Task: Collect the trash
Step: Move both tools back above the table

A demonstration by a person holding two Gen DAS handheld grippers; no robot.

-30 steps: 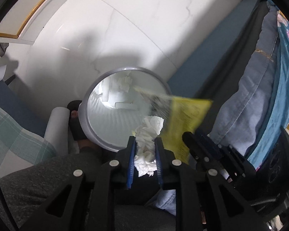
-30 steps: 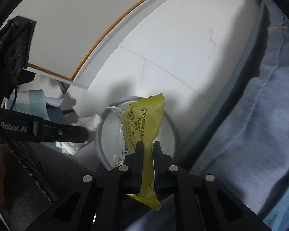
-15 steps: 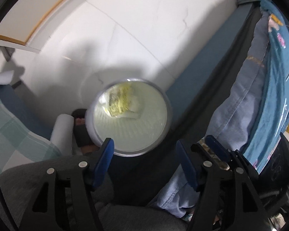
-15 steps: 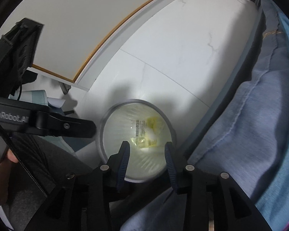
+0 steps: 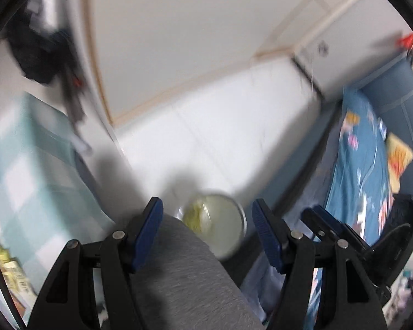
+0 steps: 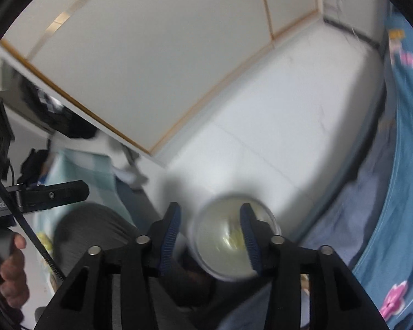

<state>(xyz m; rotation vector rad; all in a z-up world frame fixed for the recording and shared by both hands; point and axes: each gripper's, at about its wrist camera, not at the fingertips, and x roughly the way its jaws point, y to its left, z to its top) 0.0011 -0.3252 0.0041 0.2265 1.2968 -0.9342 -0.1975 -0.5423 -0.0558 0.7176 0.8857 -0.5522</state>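
White floor tiles (image 6: 275, 126) around the bin (image 6: 228, 236); trash sits inside. Left gripper (image 5: 206, 231) spread, right gripper (image 6: 209, 236) opening, both empty. More litter probably gets hunted next.

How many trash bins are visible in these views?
1. A round white plastic trash bin stands on the pale floor beside the blue bed, with yellowish trash inside. Both views are blurred, so another bin could be hidden behind the grey trouser leg.

Soft, even indoor light, motion blur smearing both fisheye views, edges bowed and darkly vignetted, with a shadow on the pale floor (image 5: 220, 137), perhaps the person's.
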